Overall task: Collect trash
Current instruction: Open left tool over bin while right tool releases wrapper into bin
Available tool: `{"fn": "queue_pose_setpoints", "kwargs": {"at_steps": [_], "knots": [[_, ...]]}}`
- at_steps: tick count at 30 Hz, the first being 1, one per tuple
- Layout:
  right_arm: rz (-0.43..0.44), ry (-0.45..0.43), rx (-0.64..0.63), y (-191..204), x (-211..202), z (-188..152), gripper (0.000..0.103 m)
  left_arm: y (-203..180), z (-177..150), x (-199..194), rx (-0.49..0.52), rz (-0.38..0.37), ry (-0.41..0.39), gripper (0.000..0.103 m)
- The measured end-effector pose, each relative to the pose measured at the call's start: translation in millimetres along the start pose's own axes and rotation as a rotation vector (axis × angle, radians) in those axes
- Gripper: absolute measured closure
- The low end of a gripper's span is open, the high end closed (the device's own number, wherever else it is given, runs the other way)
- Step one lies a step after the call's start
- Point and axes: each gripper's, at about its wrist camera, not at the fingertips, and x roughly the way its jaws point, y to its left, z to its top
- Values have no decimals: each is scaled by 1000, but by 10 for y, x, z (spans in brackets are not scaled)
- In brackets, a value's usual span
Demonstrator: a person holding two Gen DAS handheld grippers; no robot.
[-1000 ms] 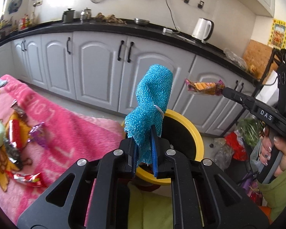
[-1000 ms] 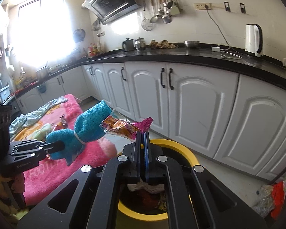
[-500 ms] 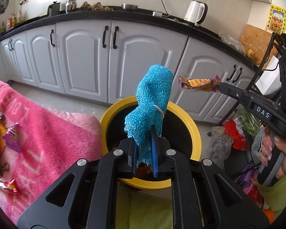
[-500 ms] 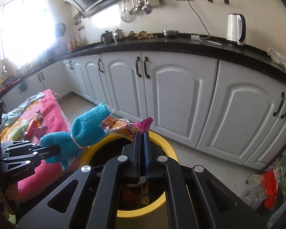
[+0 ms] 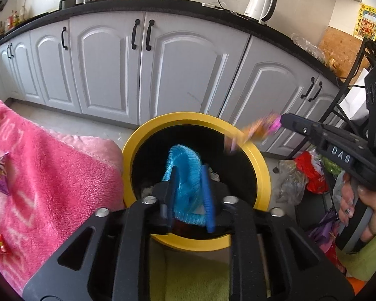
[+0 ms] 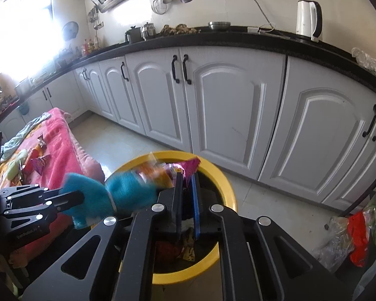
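Note:
A yellow-rimmed black trash bin [image 5: 260,165] [image 6: 228,190] stands on the floor, with trash inside. My left gripper [image 5: 189,173] [image 6: 80,195] is open above the bin; the blue scrubbing cloth [image 5: 185,175] [image 6: 107,195], blurred, is dropping between its parted fingers. My right gripper [image 6: 187,178] [image 5: 283,121] is open a little over the bin's rim; the orange and pink snack wrapper [image 6: 163,173] [image 5: 258,130], blurred, hangs at its fingertips and tips downward.
A pink blanket [image 5: 50,165] [image 6: 60,138] with several loose wrappers [image 6: 37,160] lies left of the bin. Grey kitchen cabinets [image 5: 143,62] stand behind. Plastic bags [image 5: 305,173] [image 6: 356,235] lie on the floor to the right.
Both grippers have come lower over the bin and their jaws have parted. The blue cloth has slumped down from upright. The wrapper has tilted downward at the right fingertips.

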Motion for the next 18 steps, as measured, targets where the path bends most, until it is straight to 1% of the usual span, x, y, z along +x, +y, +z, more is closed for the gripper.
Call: {"fn": "queue_pose_setpoints", "kwargs": {"at_steps": [1, 2, 4, 6, 7, 9, 10, 11, 12, 13, 15, 18], "knots": [[5, 6, 6, -5, 17, -10, 74, 18, 3, -1, -4, 5, -1, 66], [6, 7, 10, -10, 21, -11, 73, 43, 0, -9, -12, 9, -4, 61], [7, 4, 15, -15, 14, -6, 72, 100, -1, -36, -28, 24, -9, 59], [10, -5, 25, -27, -13, 1, 64, 134, -3, -69, -38, 40, -17, 48], [10, -13, 28, -25, -30, 7, 61, 153, -3, -87, -44, 43, -20, 45], [14, -18, 27, -17, -49, 21, 60, 190, -4, -129, -57, 52, -29, 39], [16, -22, 28, -11, -60, 24, 56, 203, -4, -146, -61, 59, -32, 35], [16, -24, 30, -15, -69, 24, 52, 220, -8, -170, -68, 65, -37, 28], [16, -27, 28, -8, -78, 25, 51, 237, -13, -193, -73, 67, -40, 24], [17, -28, 26, 2, -79, 31, 51, 254, -16, -219, -79, 71, -45, 22], [17, -30, 28, 10, -91, 35, 49, 276, -13, -251, -87, 86, -53, 13], [14, -39, 28, 30, -113, 47, 44, 314, -10, -300, -101, 92, -62, 11]]}}
